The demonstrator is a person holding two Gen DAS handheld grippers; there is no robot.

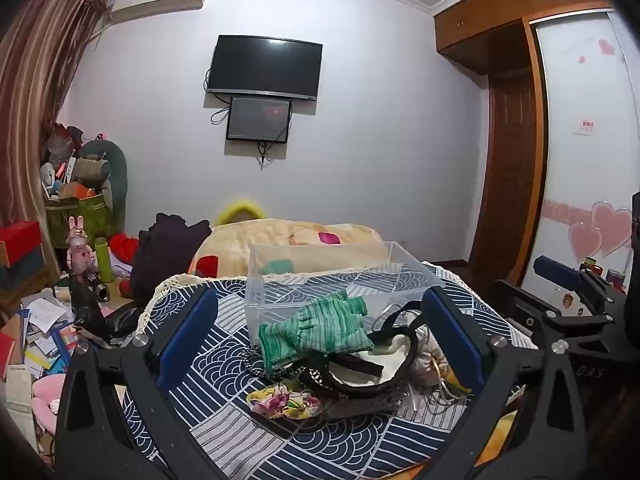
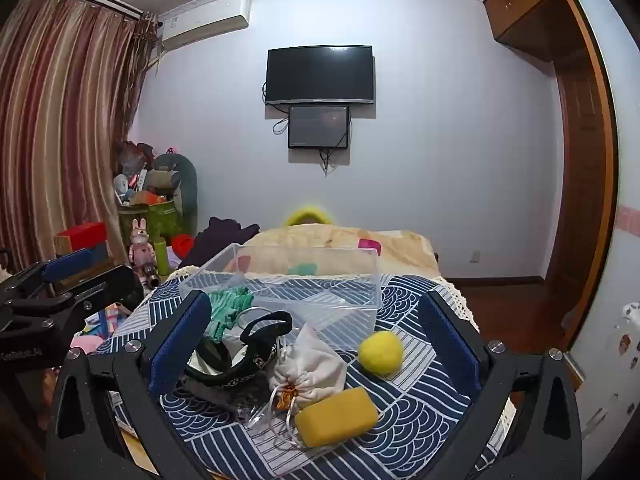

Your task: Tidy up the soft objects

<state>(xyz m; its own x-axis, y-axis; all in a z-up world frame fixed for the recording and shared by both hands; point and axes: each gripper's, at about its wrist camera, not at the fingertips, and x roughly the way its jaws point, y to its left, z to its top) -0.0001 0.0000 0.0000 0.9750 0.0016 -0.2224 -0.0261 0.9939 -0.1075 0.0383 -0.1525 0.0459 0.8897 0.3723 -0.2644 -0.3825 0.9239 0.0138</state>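
Both sets of fingers are spread wide, nothing held: left gripper (image 1: 320, 334) is framed over the green glove (image 1: 320, 330), right gripper (image 2: 316, 340) over the white drawstring pouch (image 2: 306, 364), yellow ball (image 2: 380, 352) and yellow sponge (image 2: 336, 416). All are piled on the patterned counter (image 2: 420, 400), just before the clear bin (image 2: 320, 280), apparently empty. Step judged: first pick pending. Next, one item is to be closed on and lifted over the bin wall.

Both wrist cameras look forward and slightly down over the patterned surface (image 1: 224, 416) toward the far wall. The left view sits nearer the left, the right view nearer the right. Both share the clear bin (image 1: 320, 276) and television (image 2: 320, 74).
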